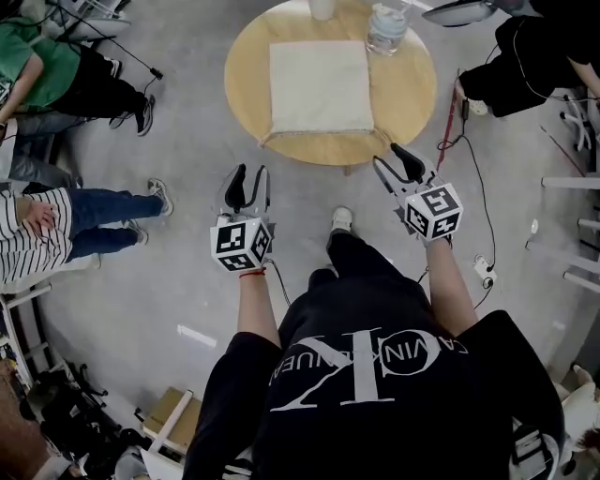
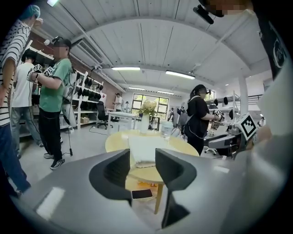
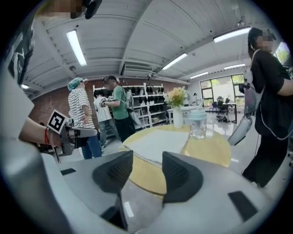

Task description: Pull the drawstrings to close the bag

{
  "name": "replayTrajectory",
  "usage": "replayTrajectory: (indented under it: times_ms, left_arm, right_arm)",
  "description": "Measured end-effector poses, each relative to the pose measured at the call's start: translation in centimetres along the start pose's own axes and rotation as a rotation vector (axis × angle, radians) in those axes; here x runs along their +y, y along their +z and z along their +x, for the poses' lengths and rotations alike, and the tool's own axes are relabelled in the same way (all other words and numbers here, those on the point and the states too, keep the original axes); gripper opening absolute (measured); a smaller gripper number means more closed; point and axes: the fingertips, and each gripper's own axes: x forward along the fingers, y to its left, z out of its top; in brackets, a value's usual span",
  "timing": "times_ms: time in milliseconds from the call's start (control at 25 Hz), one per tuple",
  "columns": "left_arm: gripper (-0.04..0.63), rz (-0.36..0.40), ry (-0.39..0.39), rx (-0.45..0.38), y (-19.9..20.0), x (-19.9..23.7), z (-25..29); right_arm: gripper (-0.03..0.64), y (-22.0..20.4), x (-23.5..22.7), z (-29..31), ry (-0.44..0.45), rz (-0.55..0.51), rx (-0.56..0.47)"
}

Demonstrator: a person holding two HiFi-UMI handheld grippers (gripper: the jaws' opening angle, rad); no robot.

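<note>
The head view alone shows the layout from above: one round wooden table [image 1: 414, 94] with one flat cream drawstring bag [image 1: 319, 84] lying at its middle, its cords too fine to make out. Two grippers are held short of the table's near edge, each carrying one cube of black-and-white square markers. The left gripper [image 1: 248, 175] has its jaws spread, with only air and the distant table between them. The right gripper [image 1: 394, 159] is likewise parted and holds nothing.

The gripper views show the one white vase [image 3: 177, 116] with its flowers, which the head view crops to a base. One clear water bottle [image 1: 387, 26] stands beside the bag. Only the left gripper view shows a dark phone-like slab [image 2: 142, 194] on the floor under the table.

At least three bystanders ring the table. The wearer's black T-shirt [image 1: 375, 394] reads "CALVIN KLEIN" over a large "CK".
</note>
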Motion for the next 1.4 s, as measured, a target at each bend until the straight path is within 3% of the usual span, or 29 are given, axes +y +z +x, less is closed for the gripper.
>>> replayTrajectory:
  times_ms: [200,440,680,920,1040,1120,1400]
  left_arm:
    - [0.164,-0.006,0.001,0.052,-1.2,0.6,2.5]
    - [0.166,-0.008,-0.006,0.107,-2.0,1.2,5.0]
    - [0.169,0.008,-0.014,0.16,-2.9,1.0,6.5]
    - [0.17,-0.001,-0.027,0.189,-3.9,0.7,7.2]
    - [0.17,0.005,-0.034,0.204,-4.3,0.6,7.3]
    - [0.172,0.028,-0.039,0.217,-4.4,0.5,7.0]
    - [0.19,0.185,-0.076,0.328,-5.2,2.2,8.6]
  right_arm:
    - [0.172,-1.6,-2.5,2.4,-0.005,-0.015,0.093]
    - [0.172,-4.1,-5.0,5.1,-0.008,-0.018,0.273]
    - [0.158,-5.8,-5.6,6.8,0.066,-0.049,0.37]
    - [0.135,-7.4,-5.5,8.0,0.149,-0.175,0.491]
    - [0.102,-7.3,-6.0,8.0,0.148,-0.139,0.487]
    - [0.066,-7.2,-6.0,7.4,0.15,-0.141,0.482]
    - [0.028,-7.0,-5.0,7.5,0.15,-0.33,0.544]
